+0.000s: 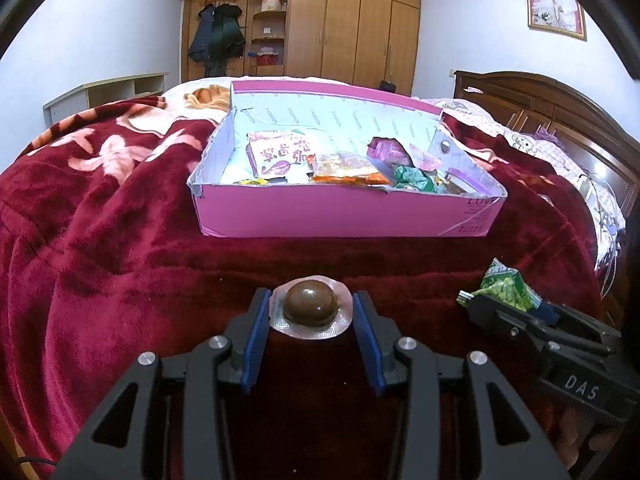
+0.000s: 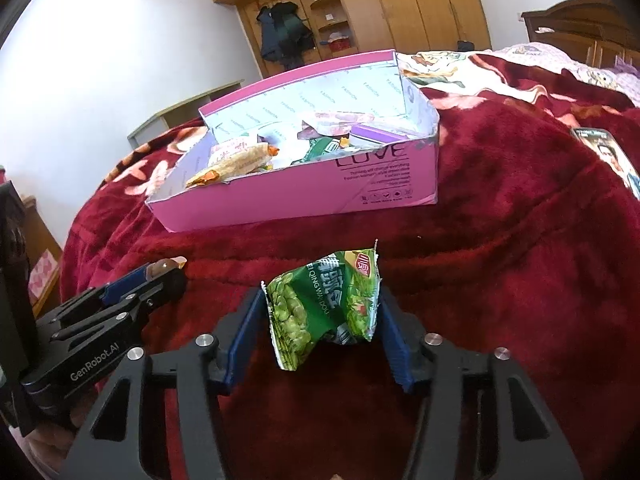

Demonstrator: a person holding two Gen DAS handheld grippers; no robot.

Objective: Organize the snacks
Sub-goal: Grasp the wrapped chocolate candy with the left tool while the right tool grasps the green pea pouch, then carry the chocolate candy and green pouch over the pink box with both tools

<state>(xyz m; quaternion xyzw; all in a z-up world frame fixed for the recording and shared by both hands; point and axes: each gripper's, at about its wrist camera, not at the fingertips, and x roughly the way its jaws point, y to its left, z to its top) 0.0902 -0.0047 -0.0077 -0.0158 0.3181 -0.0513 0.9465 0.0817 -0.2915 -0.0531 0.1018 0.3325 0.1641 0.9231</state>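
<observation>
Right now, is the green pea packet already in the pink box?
No, the green pea packet sits between the right claw's pads, short of the pink box.

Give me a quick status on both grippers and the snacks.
Left gripper shut on sealed brown egg. Right gripper shut on green pea packet. Pink box ahead, path clear.

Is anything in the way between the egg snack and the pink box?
Nothing visible. The left gripper holds the sealed egg snack, and only bare red blanket lies between it and the pink box. The box's near wall is low and its top is open.
</observation>
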